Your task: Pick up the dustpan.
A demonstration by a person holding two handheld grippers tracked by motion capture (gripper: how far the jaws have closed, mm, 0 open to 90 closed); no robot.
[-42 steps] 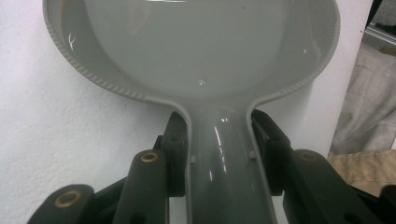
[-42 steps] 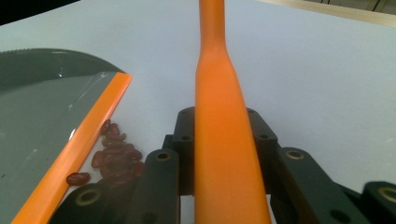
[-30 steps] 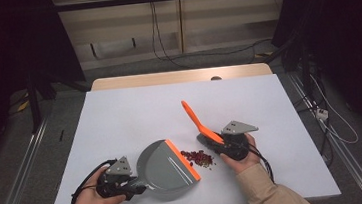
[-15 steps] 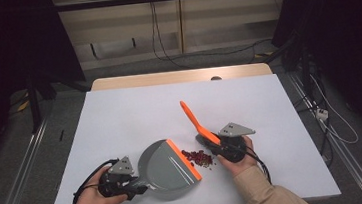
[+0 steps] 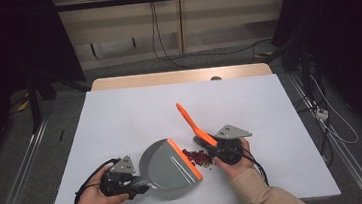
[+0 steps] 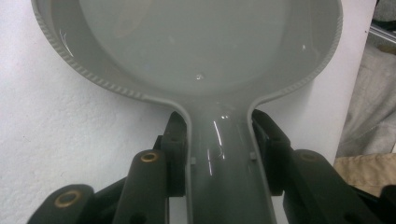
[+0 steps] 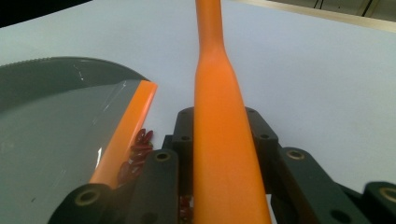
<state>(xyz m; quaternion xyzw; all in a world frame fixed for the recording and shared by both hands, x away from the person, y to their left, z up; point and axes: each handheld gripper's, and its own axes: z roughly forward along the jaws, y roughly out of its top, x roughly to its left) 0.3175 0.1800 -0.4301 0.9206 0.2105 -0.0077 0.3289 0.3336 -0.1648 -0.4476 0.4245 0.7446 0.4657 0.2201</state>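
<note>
A: High view: the dustpan [image 5: 168, 168] and brush [image 5: 194, 125] have slid nearer the person; red beans [image 5: 198, 157] touch its orange lip [image 5: 184, 158].
B: Left gripper [image 6: 219, 144] clamps the handle; right gripper [image 7: 219, 154] clamps the brush. The sweep is closing in.

The orange plastic brush handle [image 7: 219, 116] hides its own bristles in the right gripper view; the small dark red bits [image 5: 198, 157] are too small to identify.

table: white top [image 5: 120, 118], wooden far edge [image 5: 181, 76] | floor: grey [image 5: 19, 163] | back wall: beige panels [image 5: 221, 22], hanging cables [image 5: 155, 34] | sides: dark
</note>
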